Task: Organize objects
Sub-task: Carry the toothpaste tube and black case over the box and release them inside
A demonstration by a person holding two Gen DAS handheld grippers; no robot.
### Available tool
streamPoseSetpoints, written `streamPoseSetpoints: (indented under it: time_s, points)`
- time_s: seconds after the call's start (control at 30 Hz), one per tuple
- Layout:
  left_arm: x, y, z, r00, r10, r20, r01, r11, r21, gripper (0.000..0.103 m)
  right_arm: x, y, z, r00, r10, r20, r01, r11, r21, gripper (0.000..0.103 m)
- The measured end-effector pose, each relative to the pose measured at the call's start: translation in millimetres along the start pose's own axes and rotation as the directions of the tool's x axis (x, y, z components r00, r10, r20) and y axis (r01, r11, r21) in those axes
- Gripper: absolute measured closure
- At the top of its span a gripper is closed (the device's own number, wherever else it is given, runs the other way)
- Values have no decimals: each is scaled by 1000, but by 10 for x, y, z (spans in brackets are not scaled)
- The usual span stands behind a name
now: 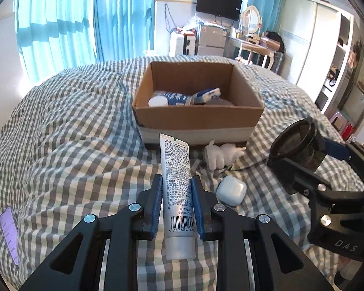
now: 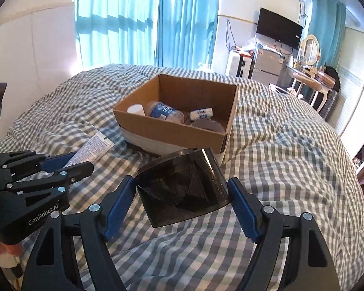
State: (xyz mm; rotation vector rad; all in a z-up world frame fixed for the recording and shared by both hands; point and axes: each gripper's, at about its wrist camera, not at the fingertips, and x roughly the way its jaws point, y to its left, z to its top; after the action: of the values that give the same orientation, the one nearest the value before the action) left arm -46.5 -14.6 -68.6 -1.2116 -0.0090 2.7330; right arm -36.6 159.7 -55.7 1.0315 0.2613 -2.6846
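Blue-padded, the left gripper pinches a white tube between its pads, the tube's crimped end pointing ahead toward the cardboard box on the checked bedspread. Just right of that claw lie a white earbud case and a crumpled white tissue. Farther right, the right gripper clamps a dark translucent cup short of the box.

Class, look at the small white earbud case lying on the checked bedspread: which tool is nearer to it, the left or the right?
Left. The left tool, shut on the toothpaste tube, hangs right beside the earbud case; the right tool, holding the dark cup, is farther off.
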Motion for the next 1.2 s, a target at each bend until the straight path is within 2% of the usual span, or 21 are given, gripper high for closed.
streamPoseSetpoints:
  time_s: [0.33,0.67,0.8,0.93,1.2]
  points:
    - [-212,16,297,997,-47,64,48,999,-2,80,-109,-24,185,999,24,34,-24,1000,-8,26]
    - [-137,-42,1008,991,-47,124,42,998,43,80,-145,-213,912,994,6,106,-3,1000,-30,26]
    - [73,9,1315,989,-75,130,68,996,61,80,28,-293,1198,995,6,103,-3,1000,-28,26]
    - [432,98,1568,990,-106,96,100,993,64,80,341,-377,1419,997,12,75,-10,1000,-27,26]
    - [1170,97,1870,993,-118,30,114,987,110,80,1073,-454,1543,999,44,-22,-45,998,-45,26]
